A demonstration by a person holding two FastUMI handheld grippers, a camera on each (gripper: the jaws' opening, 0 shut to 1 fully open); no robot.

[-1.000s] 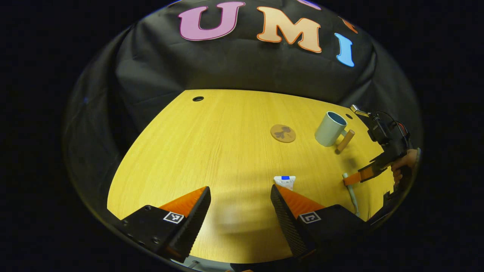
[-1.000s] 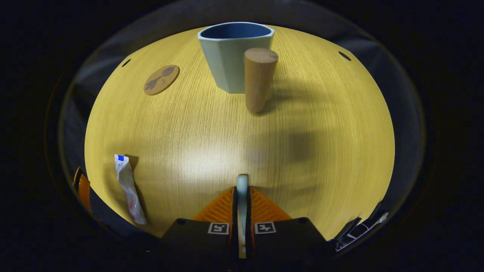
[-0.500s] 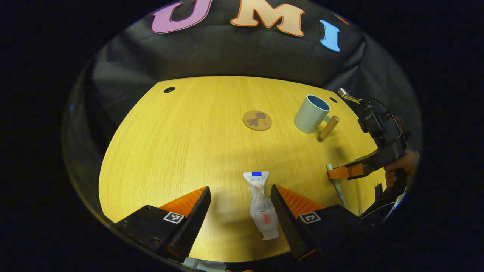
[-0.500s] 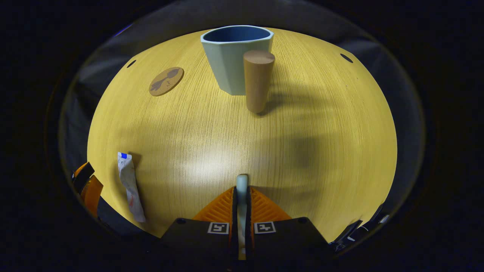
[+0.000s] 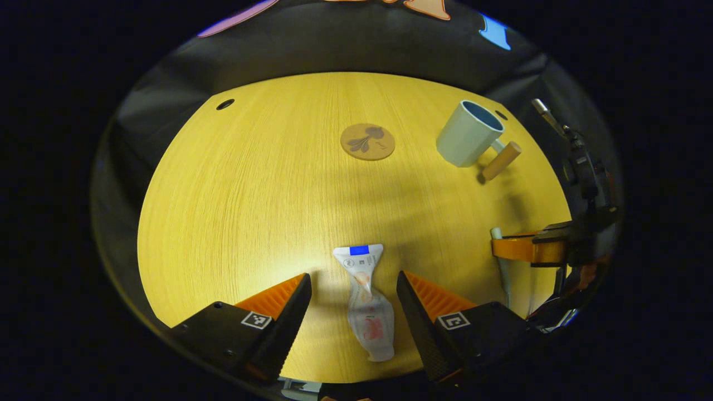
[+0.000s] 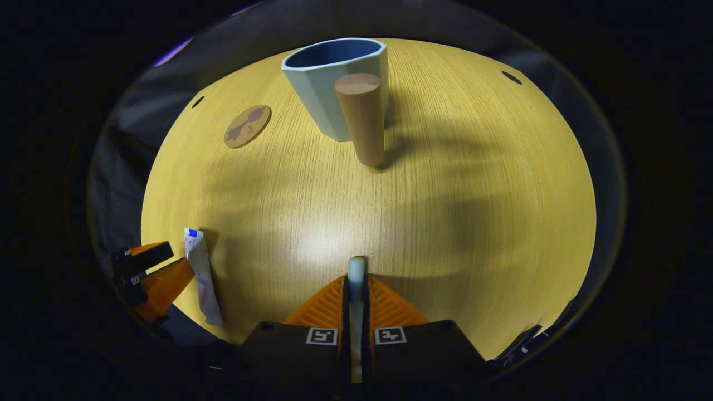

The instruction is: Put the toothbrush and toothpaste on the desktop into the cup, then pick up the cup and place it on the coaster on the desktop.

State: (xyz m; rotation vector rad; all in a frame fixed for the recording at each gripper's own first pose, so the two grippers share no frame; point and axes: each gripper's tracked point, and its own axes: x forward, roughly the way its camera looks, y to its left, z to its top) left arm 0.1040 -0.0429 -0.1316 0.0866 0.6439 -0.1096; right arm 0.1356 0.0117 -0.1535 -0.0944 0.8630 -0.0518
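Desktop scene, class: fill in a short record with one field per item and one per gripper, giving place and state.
toothpaste tube: flat on the desktop, between the open jaws of the left gripper, not gripped
toothbrush: clamped in the right gripper
cup: upright, empty, wooden handle facing the right gripper
coaster: bare, left of the cup in both views

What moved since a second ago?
The left gripper came forward until its open fingers sat either side of the toothpaste, not yet gripping. The right gripper stayed shut on the toothbrush. Cup and coaster stayed put.
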